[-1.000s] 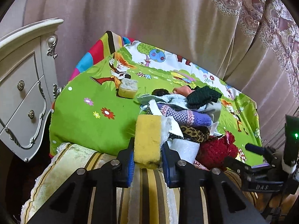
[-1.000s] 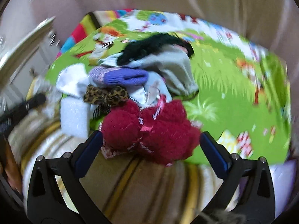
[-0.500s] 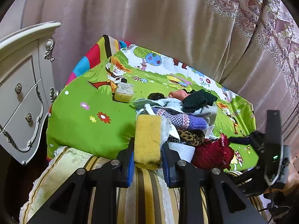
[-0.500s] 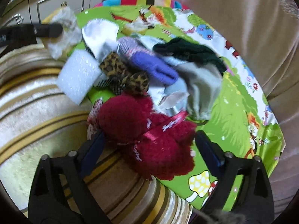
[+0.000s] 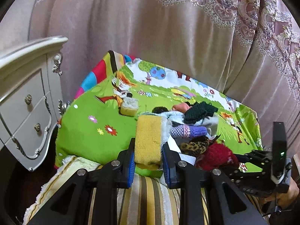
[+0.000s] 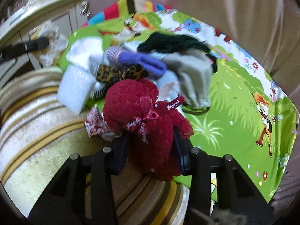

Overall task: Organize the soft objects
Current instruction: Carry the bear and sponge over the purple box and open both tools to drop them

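My right gripper (image 6: 150, 148) is closing on the red plush bear (image 6: 144, 123) at the near edge of the clothes pile (image 6: 150, 63); my left gripper (image 5: 148, 161) clamps the yellow sponge (image 5: 148, 140) just left of that pile. Risk: the bear's ribbon or the fabric under it may drag pile items along.

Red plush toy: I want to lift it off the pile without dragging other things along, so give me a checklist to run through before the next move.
1. Right gripper around the red plush toy: ok; jaws closing, the toy's lower part between them.
2. Firm grip: cannot tell; the pads reach its sides, but the closing is not finished.
3. Toy free of neighbours: not ok; its head lies against the leopard-print cloth, with a red-and-white patterned scrap tucked beside it.
4. Left gripper secure on the yellow sponge: ok, clamped between both pads.
5. Grippers clear of each other: ok; they stand apart in the left wrist view.
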A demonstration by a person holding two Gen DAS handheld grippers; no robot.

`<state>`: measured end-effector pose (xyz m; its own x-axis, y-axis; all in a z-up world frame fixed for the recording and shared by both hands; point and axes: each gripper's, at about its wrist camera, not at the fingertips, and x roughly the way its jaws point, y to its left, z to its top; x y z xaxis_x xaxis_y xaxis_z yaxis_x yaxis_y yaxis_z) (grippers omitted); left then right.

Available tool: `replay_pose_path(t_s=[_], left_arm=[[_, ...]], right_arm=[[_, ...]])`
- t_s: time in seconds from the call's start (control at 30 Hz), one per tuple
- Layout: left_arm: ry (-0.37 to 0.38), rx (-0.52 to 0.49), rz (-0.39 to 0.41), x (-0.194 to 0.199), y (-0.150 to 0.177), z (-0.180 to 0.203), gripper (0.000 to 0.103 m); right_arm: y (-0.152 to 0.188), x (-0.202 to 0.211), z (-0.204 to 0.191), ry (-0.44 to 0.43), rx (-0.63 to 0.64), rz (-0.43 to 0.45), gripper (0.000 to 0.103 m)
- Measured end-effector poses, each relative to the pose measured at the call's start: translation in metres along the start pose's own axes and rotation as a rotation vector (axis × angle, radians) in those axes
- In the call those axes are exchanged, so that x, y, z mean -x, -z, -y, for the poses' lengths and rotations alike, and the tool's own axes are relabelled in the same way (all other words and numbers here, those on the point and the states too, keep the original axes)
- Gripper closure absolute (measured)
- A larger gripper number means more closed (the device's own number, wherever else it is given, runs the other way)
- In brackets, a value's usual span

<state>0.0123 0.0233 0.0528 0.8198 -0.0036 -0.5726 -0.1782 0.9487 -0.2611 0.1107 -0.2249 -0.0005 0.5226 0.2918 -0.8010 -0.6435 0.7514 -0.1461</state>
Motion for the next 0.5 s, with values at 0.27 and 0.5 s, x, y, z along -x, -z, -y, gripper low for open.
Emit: replay_pose_path(t_s=[0.27, 0.5], left_arm=[[-0.012, -0.015, 0.031, 0.011, -0.003, 0.012, 0.077], [0.015, -0.067, 0.039, 0.018, -0.003, 0.039, 0.077]], right_arm=[[0.006, 0.030, 0.020, -0.009, -0.157, 0.107, 0.057], [0.030, 0.064, 0.043, 0.005, -0.275, 0.169, 0.057]])
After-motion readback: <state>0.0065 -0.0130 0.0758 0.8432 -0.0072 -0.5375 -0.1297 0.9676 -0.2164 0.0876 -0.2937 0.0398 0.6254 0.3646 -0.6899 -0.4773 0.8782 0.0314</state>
